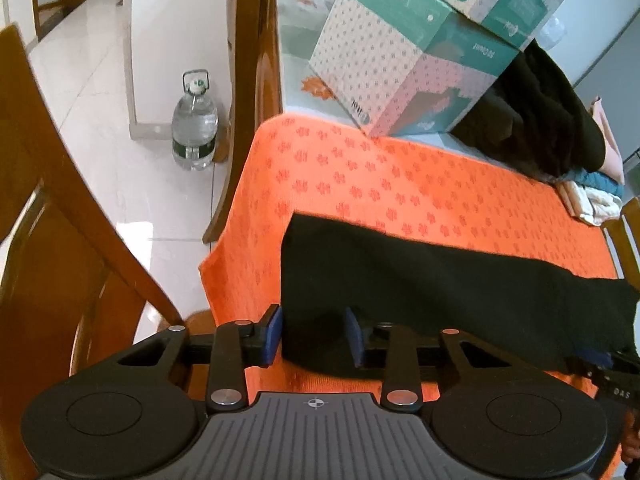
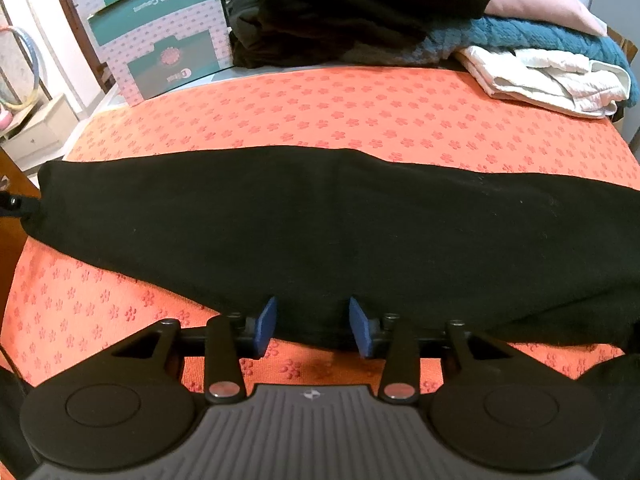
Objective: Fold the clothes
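Closest in, the left gripper [image 1: 314,332] straddles the near-left corner of the black garment [image 1: 420,292], jaws partly apart, pads not visibly pinching; the right gripper [image 2: 312,326] sits at the garment's near hem, jaws parted too — cloth between, no squeeze. The garment lies folded in a long band across the orange mat [image 2: 320,108]; at 12 o'clock, piled clothes [image 2: 360,8]; at 10, patterned boxes [image 2: 160,40]; a water bottle [image 1: 195,124] stands on the floor beside a wooden chair [image 1: 60,200].
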Tool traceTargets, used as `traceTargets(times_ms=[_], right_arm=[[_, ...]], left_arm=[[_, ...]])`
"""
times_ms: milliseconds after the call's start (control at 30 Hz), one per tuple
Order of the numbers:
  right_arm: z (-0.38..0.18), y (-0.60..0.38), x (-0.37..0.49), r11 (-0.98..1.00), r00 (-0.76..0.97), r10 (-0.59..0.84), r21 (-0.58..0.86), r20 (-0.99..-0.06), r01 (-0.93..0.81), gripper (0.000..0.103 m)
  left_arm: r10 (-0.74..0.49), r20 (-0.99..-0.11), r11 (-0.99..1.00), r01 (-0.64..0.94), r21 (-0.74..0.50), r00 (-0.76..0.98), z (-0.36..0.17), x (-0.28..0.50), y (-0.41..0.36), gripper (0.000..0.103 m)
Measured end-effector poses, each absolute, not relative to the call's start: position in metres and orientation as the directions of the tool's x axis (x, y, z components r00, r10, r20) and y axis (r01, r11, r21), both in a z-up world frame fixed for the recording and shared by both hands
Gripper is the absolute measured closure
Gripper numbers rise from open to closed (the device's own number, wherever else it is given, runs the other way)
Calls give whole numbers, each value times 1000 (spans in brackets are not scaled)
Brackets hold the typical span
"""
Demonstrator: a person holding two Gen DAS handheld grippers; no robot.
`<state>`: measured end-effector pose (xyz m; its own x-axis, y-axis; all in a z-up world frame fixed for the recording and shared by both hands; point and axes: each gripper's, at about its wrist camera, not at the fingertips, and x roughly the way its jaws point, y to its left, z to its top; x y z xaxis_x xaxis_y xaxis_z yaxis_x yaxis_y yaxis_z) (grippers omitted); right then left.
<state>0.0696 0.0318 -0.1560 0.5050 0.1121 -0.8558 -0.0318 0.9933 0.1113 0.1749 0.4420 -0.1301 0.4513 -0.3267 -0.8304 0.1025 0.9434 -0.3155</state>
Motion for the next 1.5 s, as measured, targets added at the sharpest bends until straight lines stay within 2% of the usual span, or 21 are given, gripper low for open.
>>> traceTargets(times_ms=[367,667,867,1067,1133,1167,1200,1233,1400,1500], right_arm=[[-156,30,70,993,505,117,116,-855,-33,55],[-156,33,70,993,506,115,107,-855,-45,51],[-156,33,70,993,504,117,107,-856,-48,50],[-156,33,71,993,505,118,109,-855,-48,50],[-156,33,71,993,505,117,109,-855,-47,50],[-156,34,71,993,505,116,107,-855,-47,50],[-156,34,71,993,505,115,105,-855,-47,50],[-156,34,71,993,505,115,106,-855,-47,50],[-156,33,70,993,504,119,110,-856,-47,50],[-156,33,70,993,504,120,110,-855,-48,50]], left_arm=[[-296,-815,955,169,-243,498,-131,202,435,67],[-332,-788,942,228,-247,519,-125,193,434,67],[-355,-792,934,158,-321,496,-136,204,446,63],[-410,-762,909,154,-388,501,-132,205,452,63],[-419,-752,904,155,-399,509,-128,202,453,72],[-423,-747,901,155,-404,513,-126,201,454,80],[-427,-742,899,155,-410,517,-125,200,455,94],[-419,-742,903,154,-402,523,-123,198,456,100],[-391,-749,913,125,-388,534,-118,192,459,99],[-396,-756,910,117,-397,521,-117,184,463,94]])
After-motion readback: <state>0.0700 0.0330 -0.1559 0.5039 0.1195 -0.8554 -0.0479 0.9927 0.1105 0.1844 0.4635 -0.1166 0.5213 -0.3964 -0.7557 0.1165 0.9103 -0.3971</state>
